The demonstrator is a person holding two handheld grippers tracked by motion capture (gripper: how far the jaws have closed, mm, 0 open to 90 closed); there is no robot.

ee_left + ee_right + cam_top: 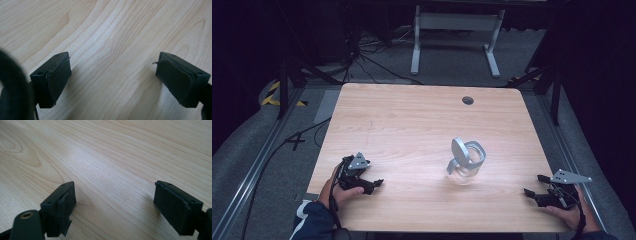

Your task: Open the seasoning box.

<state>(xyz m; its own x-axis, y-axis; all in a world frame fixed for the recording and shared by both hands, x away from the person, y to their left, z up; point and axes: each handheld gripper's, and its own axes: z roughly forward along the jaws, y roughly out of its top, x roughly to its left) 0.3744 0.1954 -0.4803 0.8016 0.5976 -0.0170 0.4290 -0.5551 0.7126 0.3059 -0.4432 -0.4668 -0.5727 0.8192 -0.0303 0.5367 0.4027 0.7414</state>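
Two grippers are being held wide apart at the wooden table's (412,115) near edge — left gripper (373,184) and right gripper (532,186), jaws gaping, gripping nothing — while a glass jar (467,161) is being left between them.

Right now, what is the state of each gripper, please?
Left gripper: open, holding nothing, bare table between its jaws.
Right gripper: open, holding nothing, apart from the glass jar.
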